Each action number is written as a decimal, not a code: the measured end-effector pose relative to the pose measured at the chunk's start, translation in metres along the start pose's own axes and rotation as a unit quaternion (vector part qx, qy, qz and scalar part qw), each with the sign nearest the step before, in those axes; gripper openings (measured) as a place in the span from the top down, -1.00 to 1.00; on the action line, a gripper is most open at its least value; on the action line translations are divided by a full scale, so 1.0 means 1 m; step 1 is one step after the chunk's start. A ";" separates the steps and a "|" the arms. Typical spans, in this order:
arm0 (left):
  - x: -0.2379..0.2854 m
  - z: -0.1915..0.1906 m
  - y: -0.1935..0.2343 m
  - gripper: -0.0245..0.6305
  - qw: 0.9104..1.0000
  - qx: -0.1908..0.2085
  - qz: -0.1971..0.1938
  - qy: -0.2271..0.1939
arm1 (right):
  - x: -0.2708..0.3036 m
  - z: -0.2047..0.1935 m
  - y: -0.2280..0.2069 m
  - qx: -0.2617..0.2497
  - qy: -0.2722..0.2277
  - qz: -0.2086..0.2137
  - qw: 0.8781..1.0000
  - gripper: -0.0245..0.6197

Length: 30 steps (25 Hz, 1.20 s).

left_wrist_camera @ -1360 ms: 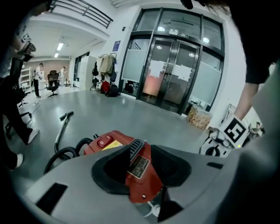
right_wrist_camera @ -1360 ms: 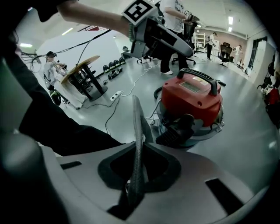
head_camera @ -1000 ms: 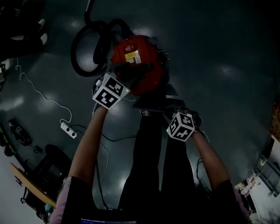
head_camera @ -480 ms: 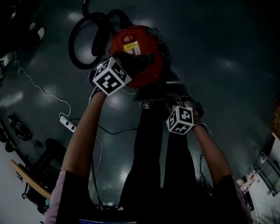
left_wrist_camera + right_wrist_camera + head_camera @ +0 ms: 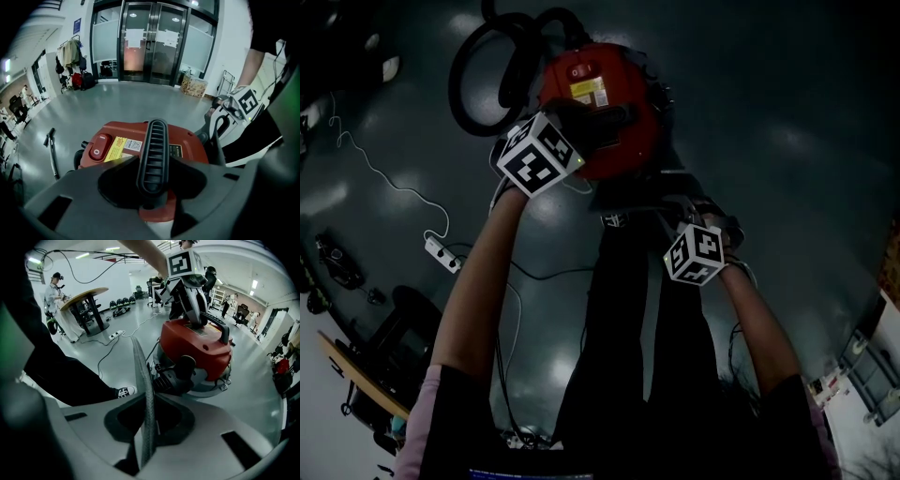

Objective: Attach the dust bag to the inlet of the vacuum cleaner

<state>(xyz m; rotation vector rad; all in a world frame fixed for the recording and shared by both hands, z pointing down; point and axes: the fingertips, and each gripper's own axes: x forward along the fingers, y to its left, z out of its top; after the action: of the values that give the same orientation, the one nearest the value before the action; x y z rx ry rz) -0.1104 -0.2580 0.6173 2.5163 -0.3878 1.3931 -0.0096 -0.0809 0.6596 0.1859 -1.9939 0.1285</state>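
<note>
On grey floor [image 5: 769, 141], wide open room right of and beyond red vacuum [image 5: 633, 89]; black hose [image 5: 459, 94] looped off its left edge, legs [image 5: 628, 309] close at its near side, white power strip [image 5: 442, 255] well apart to the left. Left gripper [image 5: 151, 187]: jaws just closed in, clamped across black handle [image 5: 152, 150] on top. Right gripper [image 5: 146, 427]: jaws nearly together, pinching thin grey bag [image 5: 143, 380] edge-on, near the vacuum.

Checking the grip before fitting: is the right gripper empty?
No, the right gripper is shut on a thin grey sheet standing edge-on between its jaws.
</note>
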 end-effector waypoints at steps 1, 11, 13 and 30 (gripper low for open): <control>-0.001 0.000 0.000 0.41 1.000 0.000 0.000 -0.001 | 0.000 0.000 0.000 0.001 0.001 0.001 1.000 0.79; 0.001 -0.002 0.002 0.41 1.000 -0.004 -0.002 -0.006 | -0.004 -0.003 0.000 -0.011 0.010 0.016 1.000 0.79; 0.002 -0.002 0.001 0.41 1.000 -0.004 -0.002 -0.007 | -0.003 -0.005 0.002 0.003 0.010 0.024 1.000 0.79; 0.001 -0.006 0.003 0.41 1.000 -0.005 0.000 -0.021 | 0.010 -0.004 -0.018 0.156 -0.001 0.072 0.985 0.72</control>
<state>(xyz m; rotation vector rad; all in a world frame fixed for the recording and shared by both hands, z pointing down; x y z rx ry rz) -0.1157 -0.2588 0.6214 2.5410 -0.4009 1.3373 -0.0072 -0.0989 0.6706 0.2417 -1.9807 0.5353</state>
